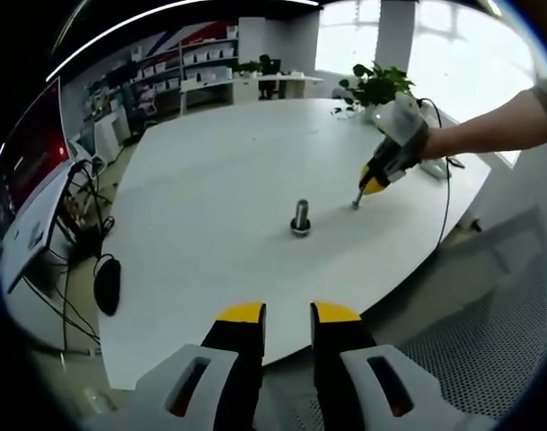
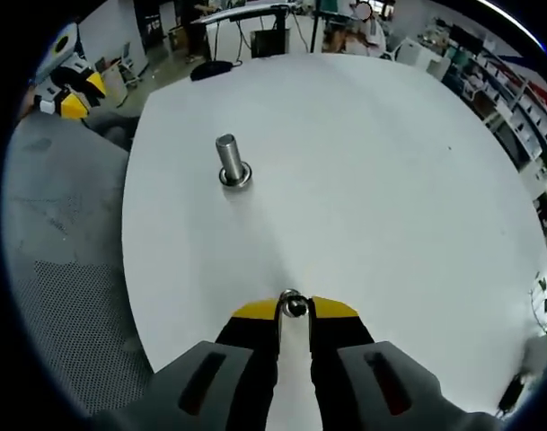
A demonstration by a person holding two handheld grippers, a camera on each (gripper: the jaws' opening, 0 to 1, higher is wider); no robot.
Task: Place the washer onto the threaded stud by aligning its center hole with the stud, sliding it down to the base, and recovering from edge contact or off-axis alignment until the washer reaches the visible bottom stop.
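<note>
**A:** Where does the stud sit from your right gripper (image 2: pixel 294 310)?

**B:** Ahead of you and off to the left in the right gripper view. The threaded stud (image 2: pixel 229 160) stands upright on the white table (image 2: pixel 390 180), its long axis vertical, with a wider collar at its foot touching the tabletop. That collar looks like the bottom stop you are after. The stud is well apart from your jaws, with bare table between.

**A:** And the washer?

**B:** The washer (image 2: pixel 293 306) is pinched between your right jaws at their yellow tips, held on edge as far as I can make out. The jaws are nearly together, closed on its rim. In the left gripper view you can see the right gripper (image 1: pixel 378 176) low over the table, tips pointing down, to the right of the stud (image 1: pixel 301 216).

**A:** So which hand makes the move?

**B:** Your right, I'd judge: it carries the part and is the nearer of the two. Your left gripper (image 1: pixel 287 314) hangs back past the table's near edge, jaws slightly parted with nothing between them.

**A:** What should you watch?

**B:** You will likely need to turn the washer flat so its hole faces down the stud's axis before lowering it. If it stays tilted, expect the edge to catch on the top.
</note>
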